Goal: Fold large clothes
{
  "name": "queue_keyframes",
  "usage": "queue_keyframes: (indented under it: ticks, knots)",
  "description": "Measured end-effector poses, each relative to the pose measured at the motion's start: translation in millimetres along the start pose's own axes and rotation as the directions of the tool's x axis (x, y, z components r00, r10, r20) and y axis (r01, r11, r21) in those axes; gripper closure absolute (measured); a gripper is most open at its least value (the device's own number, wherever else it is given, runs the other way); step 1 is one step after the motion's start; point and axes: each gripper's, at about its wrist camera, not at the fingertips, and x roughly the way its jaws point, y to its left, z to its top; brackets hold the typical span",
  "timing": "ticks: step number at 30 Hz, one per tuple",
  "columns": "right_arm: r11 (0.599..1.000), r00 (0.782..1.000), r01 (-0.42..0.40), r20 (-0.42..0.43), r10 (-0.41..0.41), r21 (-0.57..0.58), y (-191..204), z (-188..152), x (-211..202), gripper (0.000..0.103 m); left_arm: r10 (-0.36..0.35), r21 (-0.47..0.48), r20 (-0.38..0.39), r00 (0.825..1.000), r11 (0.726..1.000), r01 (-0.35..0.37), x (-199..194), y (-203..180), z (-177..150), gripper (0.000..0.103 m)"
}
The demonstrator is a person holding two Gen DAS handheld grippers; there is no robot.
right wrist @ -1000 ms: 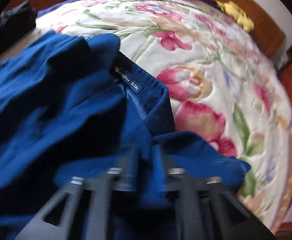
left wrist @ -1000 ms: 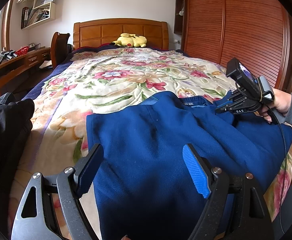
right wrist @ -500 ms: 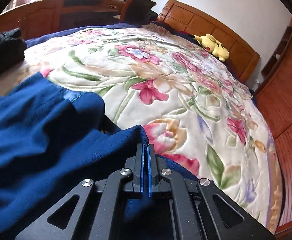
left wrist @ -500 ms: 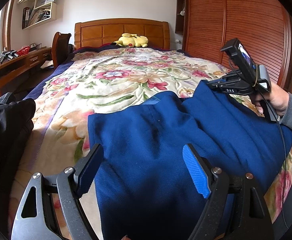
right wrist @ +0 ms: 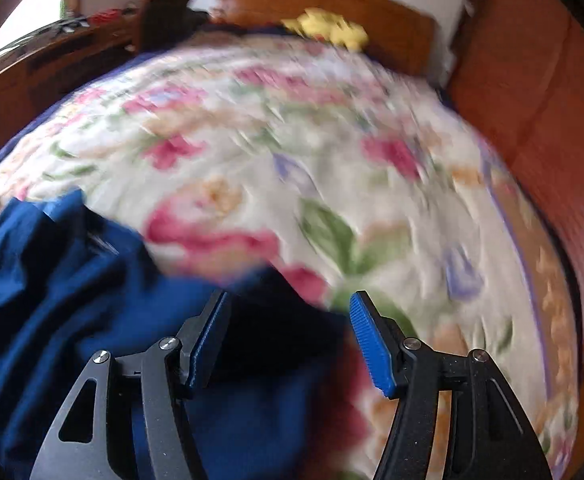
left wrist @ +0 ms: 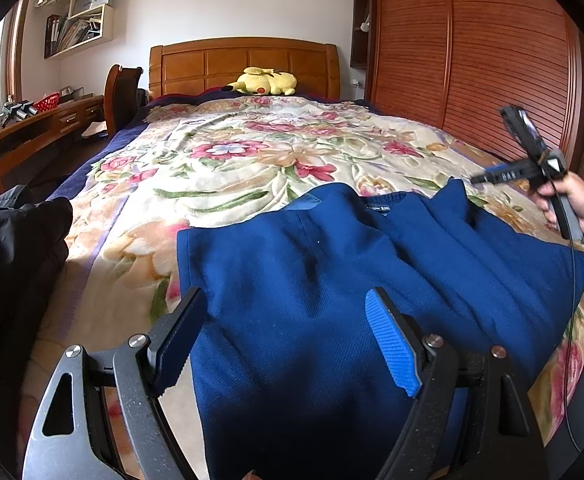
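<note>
Beneath my left claw (left wrist: 280,344), spread wide and empty, the blue garment (left wrist: 332,280) lies on the floral bedspread (left wrist: 232,160); my right claw (right wrist: 288,340), likewise parted, hangs above its far edge, likely between folds.

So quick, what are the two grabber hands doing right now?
Left gripper: open, holding nothing, over the blue garment.
Right gripper: open, holding nothing.

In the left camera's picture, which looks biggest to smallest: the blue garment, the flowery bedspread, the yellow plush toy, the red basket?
1. Bedspread and blue garment: similar; the garment is nearer, so unsure.
2. Plush toy.
3. Red basket, smallest, though far off.
</note>
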Motion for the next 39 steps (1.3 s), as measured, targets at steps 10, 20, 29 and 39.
queue_keyframes:
  ticks: [10,20,29,39]
  knots:
    - [0.979,0.984,-0.113,-0.115,0.134,0.172,-29,-39,53,0.052,0.005,0.004,-0.004,1.000,1.000,-0.005,1,0,0,0.021]
    - [0.993,0.999,-0.042,0.022,0.040,0.114,-54,-39,-2,0.101,-0.001,-0.001,0.004,1.000,1.000,0.001,-1,2,0,0.021]
    - [0.989,0.996,-0.046,0.076,0.036,0.141,-54,-55,-32,0.082,-0.023,0.036,0.045,0.999,0.999,0.021,-18,-20,4,0.021]
    - [0.995,0.979,-0.069,0.199,0.054,0.074,-7,-116,-122,0.043,-0.092,0.092,0.028,0.995,0.992,0.089,-22,-63,-1,0.021]
